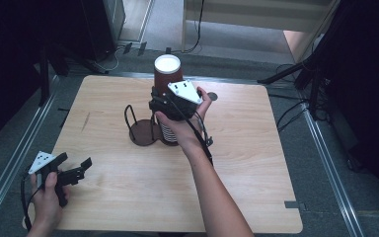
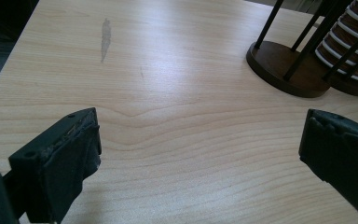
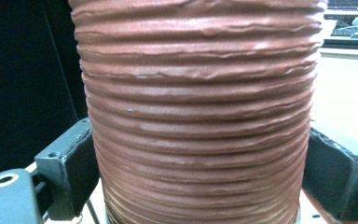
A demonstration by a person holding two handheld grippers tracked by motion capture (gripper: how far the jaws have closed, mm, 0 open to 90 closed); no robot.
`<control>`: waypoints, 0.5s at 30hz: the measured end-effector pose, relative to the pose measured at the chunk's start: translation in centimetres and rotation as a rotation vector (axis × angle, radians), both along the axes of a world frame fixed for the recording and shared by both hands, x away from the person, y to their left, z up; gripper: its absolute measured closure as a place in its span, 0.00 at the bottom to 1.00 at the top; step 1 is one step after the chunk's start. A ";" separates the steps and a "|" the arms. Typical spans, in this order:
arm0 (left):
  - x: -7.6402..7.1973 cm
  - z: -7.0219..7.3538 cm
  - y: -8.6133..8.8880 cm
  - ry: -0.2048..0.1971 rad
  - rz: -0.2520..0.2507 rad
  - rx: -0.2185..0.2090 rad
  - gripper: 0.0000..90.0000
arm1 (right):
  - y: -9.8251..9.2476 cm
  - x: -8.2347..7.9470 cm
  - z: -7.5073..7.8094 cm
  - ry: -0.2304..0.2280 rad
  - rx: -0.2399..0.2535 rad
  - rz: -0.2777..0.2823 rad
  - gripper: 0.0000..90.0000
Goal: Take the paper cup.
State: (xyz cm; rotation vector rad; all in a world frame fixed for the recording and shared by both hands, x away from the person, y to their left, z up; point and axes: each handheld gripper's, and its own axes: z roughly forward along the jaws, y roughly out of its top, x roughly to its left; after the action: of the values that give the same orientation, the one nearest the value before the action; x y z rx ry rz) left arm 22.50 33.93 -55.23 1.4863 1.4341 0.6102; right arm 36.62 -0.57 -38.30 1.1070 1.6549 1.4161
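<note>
From above, my right gripper [image 1: 164, 101] clasps the top brown cup [image 1: 168, 74] of the cup stack [image 1: 169, 132], which stands on the table [image 1: 256, 148] just beside the wire holder [image 1: 143, 131]; the cup's white inside looks bare, and my left gripper [image 1: 74, 168] rests near the table's left edge. Along my left jaws, set wide with only tabletop between them, the wire holder's round base [image 2: 284, 70] holds no cup and the cup stack [image 2: 354, 51] stands against its far side. Along my right jaws, both pads press the ribbed brown cup [image 3: 200, 116] from either side.

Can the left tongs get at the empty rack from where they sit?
Probably yes: the left tongs stand open, bare table lies between them and the rack, and the right tongs grip the cup beyond it.
</note>
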 end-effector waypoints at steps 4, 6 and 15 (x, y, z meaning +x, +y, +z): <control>0.0 0.0 0.0 -0.001 0.000 -0.001 0.00 | 0.1 0.0 0.0 -0.002 -0.004 -0.004 0.11; 0.0 0.0 0.0 0.000 0.000 -0.002 0.00 | 0.1 0.0 0.1 -0.001 -0.004 -0.004 0.11; 0.0 0.0 0.0 -0.001 -0.003 -0.003 0.00 | 0.1 0.0 0.3 -0.009 0.002 -0.006 0.11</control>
State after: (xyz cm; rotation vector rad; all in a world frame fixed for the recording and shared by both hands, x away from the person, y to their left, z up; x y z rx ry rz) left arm 22.50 33.95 -55.24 1.4853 1.4318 0.6065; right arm 36.66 -0.45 -37.96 1.1040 1.6432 1.4170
